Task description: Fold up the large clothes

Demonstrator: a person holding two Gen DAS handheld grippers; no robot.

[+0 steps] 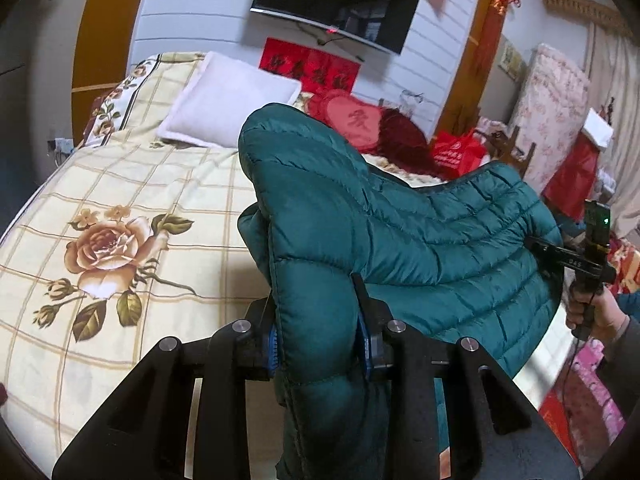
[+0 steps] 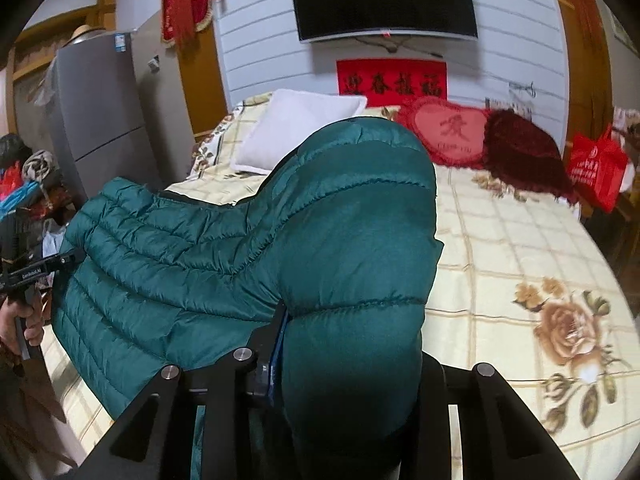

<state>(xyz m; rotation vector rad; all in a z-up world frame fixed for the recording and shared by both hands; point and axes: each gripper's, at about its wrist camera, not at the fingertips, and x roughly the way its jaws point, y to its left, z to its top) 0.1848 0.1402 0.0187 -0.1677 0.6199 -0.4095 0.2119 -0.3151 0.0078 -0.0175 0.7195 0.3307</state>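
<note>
My left gripper [image 1: 320, 320] and right gripper [image 2: 348, 344] each pinch a thick fold of the jacket [image 1: 400, 220], held up over the bed [image 1: 120, 184].

It's a teal quilted puffer, stitched in curved bands; a sleeve bulges above each clamp and the body sags between my grippers. Beyond it I see bare checked bedspread up to the white pillow [image 1: 228, 100] and red cushion [image 2: 452, 130]; the bed's left edge curves off in the left view.
</note>
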